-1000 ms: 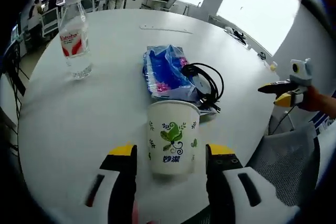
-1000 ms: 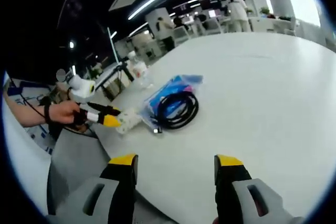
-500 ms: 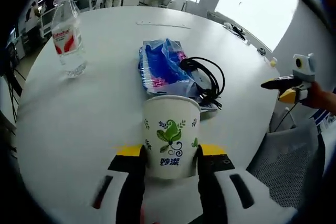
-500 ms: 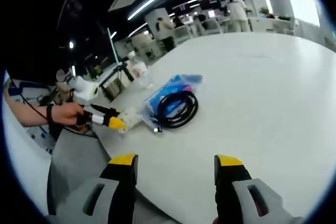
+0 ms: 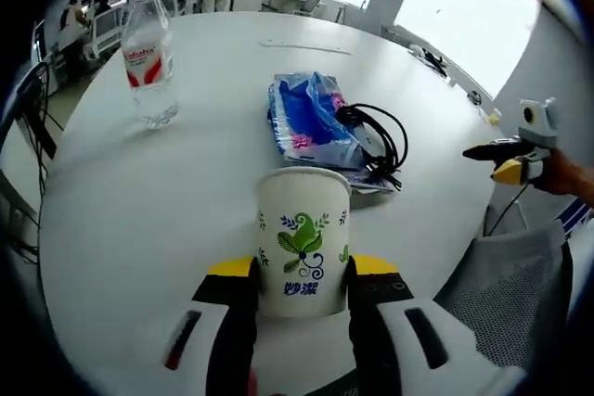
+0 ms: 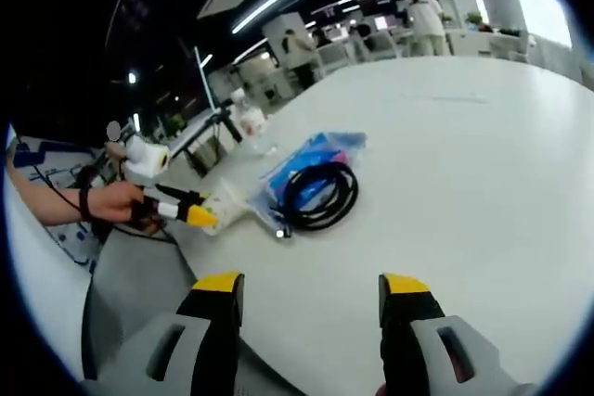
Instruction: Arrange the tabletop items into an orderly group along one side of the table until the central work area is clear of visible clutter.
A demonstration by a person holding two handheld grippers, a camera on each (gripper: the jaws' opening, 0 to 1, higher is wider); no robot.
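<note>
right tongs (image 6: 311, 289): jaws apart, nothing between them, over the white counter (image 6: 483, 173) | black cable (image 6: 320, 194): coiled on a blue packet (image 6: 311, 159) | left tongs (image 6: 197, 214): closed on a paper cup (image 6: 225, 207), held by a hand (image 6: 116, 201) | bottle (image 6: 249, 124): beyond the packet

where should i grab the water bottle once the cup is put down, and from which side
Take the water bottle on its labelled middle, coming in level from the near side. It stands upright and apart from the blue packet and black cable, so both jaws have room. The body is round and clear, narrowing toward the cap, so the straight waist looks the steadiest hold. The left tool is shut on the paper cup.
</note>
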